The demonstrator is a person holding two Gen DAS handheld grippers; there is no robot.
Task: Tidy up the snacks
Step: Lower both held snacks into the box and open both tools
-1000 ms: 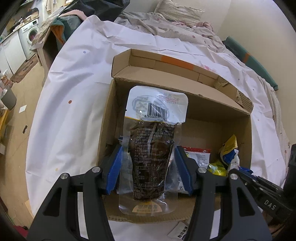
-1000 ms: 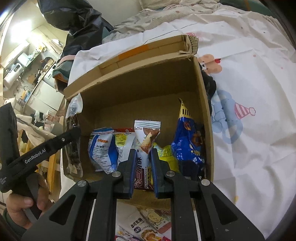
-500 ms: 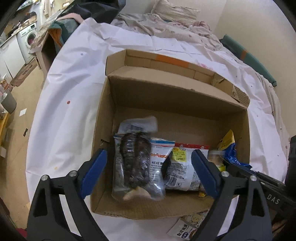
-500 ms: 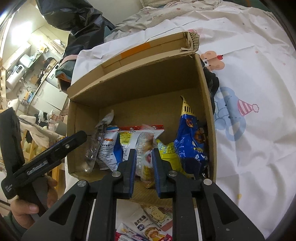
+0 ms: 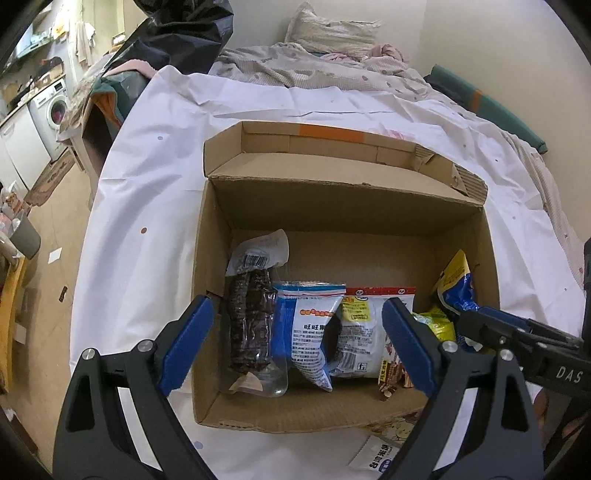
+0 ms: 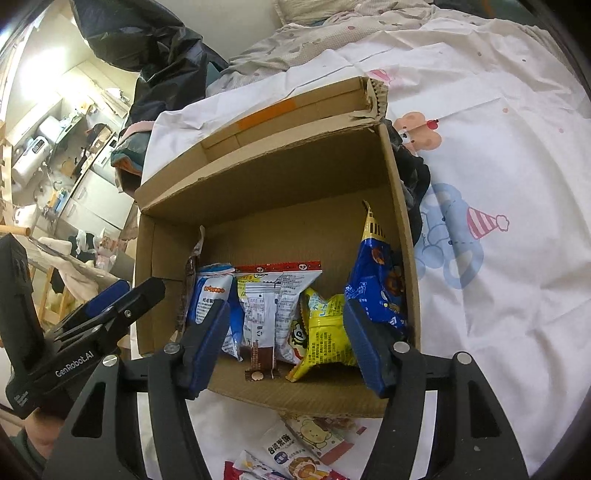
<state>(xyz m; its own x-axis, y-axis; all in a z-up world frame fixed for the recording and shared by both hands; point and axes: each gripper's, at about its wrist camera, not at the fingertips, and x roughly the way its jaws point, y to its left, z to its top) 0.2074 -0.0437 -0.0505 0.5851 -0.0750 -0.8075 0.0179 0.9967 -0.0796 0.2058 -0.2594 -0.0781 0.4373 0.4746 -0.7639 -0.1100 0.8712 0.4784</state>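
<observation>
An open cardboard box (image 5: 347,206) sits on the white sheet with several snack packets standing along its near wall. A clear pouch of dark snack (image 5: 247,317) leans at the left end, beside a blue-white packet (image 5: 306,332). My left gripper (image 5: 295,314) hangs open above them, nothing between its pads. In the right wrist view my right gripper (image 6: 286,310) has its jaws opening over the box (image 6: 280,184). A brown-ended white packet (image 6: 260,354) lies loose below them, untouched. A yellow packet (image 6: 325,332) and a blue bag (image 6: 376,273) fill the right end.
Loose snack packets (image 6: 306,439) lie on the sheet just in front of the box. A rumpled blanket and pillow (image 5: 332,33) lie beyond it. The bed's left edge drops to the floor (image 5: 44,229). A hand (image 6: 37,435) holds the left gripper.
The left gripper opened and the clear pouch dropped into the box's left end. The right gripper's jaws spread apart and let the brown-ended packet go into the box.
</observation>
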